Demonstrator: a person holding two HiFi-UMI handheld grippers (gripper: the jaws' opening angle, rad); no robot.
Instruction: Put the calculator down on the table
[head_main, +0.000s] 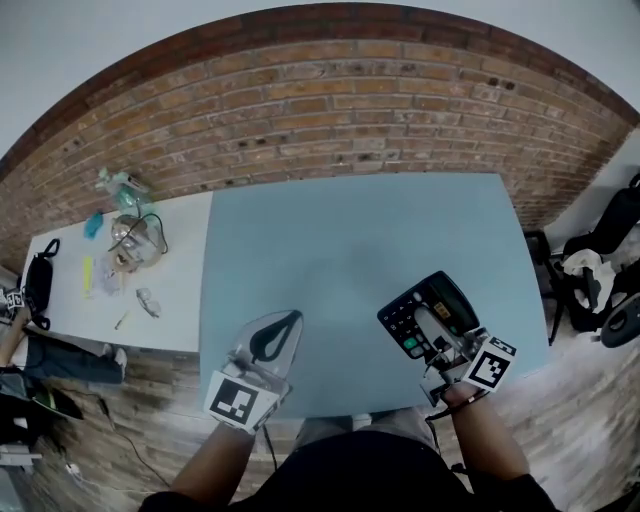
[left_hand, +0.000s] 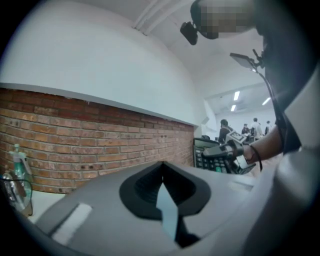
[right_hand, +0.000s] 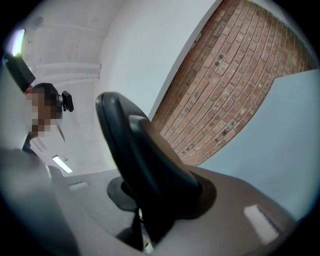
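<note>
— Surface first: what do we record beneath the load?
— We record a matte, pale blue-grey table (head_main: 340, 230), flat and smooth, with a rough red brick wall (head_main: 350, 110) behind it.
— Position of the calculator (head_main: 412, 308)?
— Off the tabletop, as far as we can judge, over the near right corner. The right gripper (head_main: 430, 322) pinches it, jaws closed on the casing from the near right. The slab is tilted, its long axis slanting from keypad at near left to display at far right.
— Left gripper (head_main: 293, 320)?
— Tips pressed together, nothing between them, well apart from the calculator. We judge the lowering falls to the right hand alone, with the table directly below.
— Materials?
— Dark hard plastic, a flat rectangular body, rows of small keys, one green. Jaw shells are grey and moulded, with black pads.
</note>
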